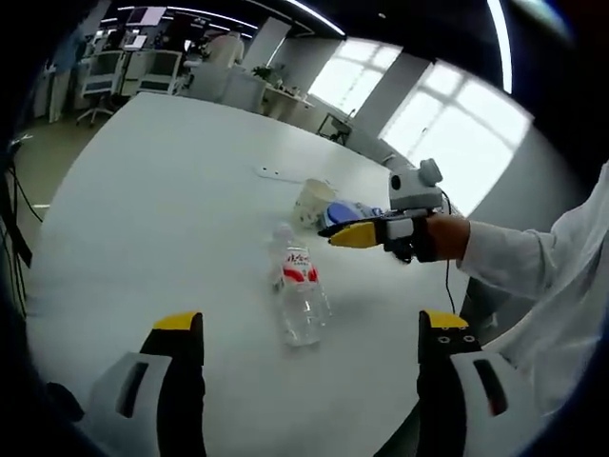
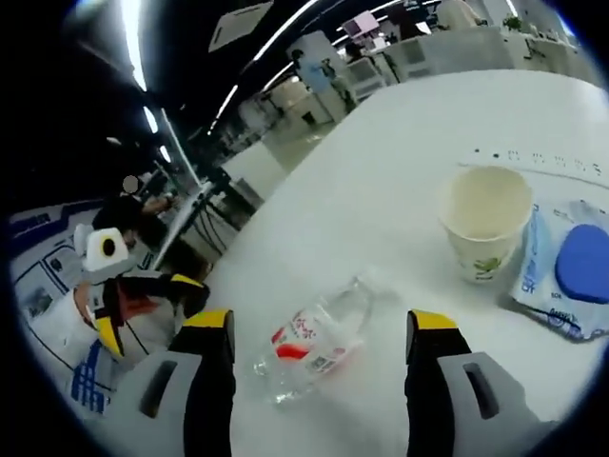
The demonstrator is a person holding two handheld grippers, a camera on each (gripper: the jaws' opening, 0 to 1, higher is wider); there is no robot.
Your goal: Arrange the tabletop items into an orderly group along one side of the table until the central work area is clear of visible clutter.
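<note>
A clear plastic bottle (image 1: 300, 290) with a red and white label lies on its side on the white table (image 1: 171, 190). Behind it stands a paper cup (image 1: 312, 202), with a blue-lidded wipes packet (image 1: 347, 211) beside it. My left gripper (image 1: 311, 328) is open, short of the bottle. My right gripper (image 1: 357, 235), held by a hand in a white sleeve, hovers near the packet. In the right gripper view, my right gripper (image 2: 324, 324) is open, and the bottle (image 2: 314, 347) shows between its jaws, untouched. The cup (image 2: 485, 224) and packet (image 2: 571, 267) lie to the right. The left gripper (image 2: 152, 303) is at far left.
A flat white strip with small holes (image 1: 276, 174) lies on the table beyond the cup, also seen as a strip (image 2: 533, 157) in the right gripper view. Office desks and chairs (image 1: 114, 71) stand past the far table edge. Wide bare tabletop lies left of the bottle.
</note>
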